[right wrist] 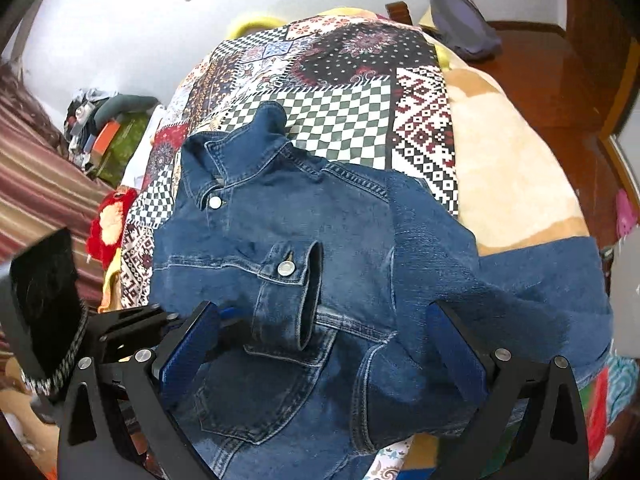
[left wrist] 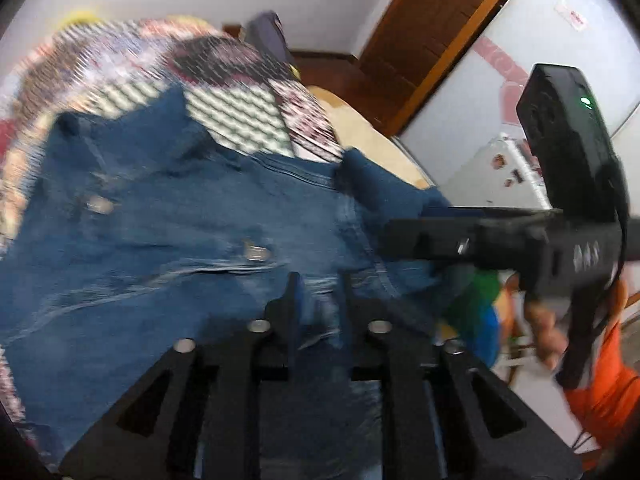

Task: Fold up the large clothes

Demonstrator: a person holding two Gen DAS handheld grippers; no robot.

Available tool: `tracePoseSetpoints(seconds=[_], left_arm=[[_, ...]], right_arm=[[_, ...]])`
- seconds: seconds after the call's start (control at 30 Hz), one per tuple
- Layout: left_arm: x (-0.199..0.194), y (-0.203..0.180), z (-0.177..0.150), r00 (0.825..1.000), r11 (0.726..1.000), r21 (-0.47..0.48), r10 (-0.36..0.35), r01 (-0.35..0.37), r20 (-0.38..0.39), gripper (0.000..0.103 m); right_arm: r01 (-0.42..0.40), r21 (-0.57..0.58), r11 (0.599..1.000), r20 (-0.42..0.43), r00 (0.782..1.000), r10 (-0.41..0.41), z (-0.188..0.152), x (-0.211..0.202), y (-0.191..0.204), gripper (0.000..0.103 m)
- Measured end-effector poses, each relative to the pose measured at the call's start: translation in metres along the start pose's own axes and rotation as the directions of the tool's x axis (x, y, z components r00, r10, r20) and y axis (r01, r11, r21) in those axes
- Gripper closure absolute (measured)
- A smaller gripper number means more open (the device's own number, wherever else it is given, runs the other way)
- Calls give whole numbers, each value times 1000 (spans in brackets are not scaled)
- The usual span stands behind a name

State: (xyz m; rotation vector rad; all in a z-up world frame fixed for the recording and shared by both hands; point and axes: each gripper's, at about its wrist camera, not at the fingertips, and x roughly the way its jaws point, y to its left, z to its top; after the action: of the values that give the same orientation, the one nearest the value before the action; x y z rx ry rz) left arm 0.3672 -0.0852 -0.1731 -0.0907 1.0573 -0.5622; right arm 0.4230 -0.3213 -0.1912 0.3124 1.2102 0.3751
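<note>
Your left gripper (left wrist: 318, 292): jaws narrow, nearly closed, denim fold pinched between tips; view blurred. Your right gripper (right wrist: 324, 336): jaws spread wide, holding nothing, straddling cuffed sleeve (right wrist: 292, 292). Denim jacket (right wrist: 280, 240) lies spread on patchwork bedspread (right wrist: 340, 80), collar (right wrist: 224, 160) toward 11 o'clock, sleeve cuff folded across chest at centre. Cream blanket (right wrist: 500, 168) at 2 o'clock. Purple bag (right wrist: 464, 20) at 1 o'clock.

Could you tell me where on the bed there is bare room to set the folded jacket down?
Free: the checkered quilt beyond the collar, and the cream blanket right of it. Crowded: the denim jacket fills the near side, and clutter lines the left edge.
</note>
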Motion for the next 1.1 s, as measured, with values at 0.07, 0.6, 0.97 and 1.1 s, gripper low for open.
tracePoseSetpoints(seconds=[0.07, 0.6, 0.97, 1.1], left_arm=[[-20, 15, -6, 998, 999, -12, 51, -50, 49, 60], [-120, 200, -95, 864, 830, -312, 501, -463, 50, 40], [-123, 261, -163, 847, 738, -461, 529, -493, -58, 35], [-121, 260, -159, 853, 745, -464, 521, -479, -43, 35]], right_arm=[[-1, -9, 1000, 1, 1000, 1, 2, 2, 6, 0], [-12, -74, 997, -147, 989, 1, 16, 91, 52, 0], [53, -225, 973, -172, 981, -93, 3, 140, 72, 47], [42, -325, 945, -89, 993, -75, -1, 119, 97, 67]])
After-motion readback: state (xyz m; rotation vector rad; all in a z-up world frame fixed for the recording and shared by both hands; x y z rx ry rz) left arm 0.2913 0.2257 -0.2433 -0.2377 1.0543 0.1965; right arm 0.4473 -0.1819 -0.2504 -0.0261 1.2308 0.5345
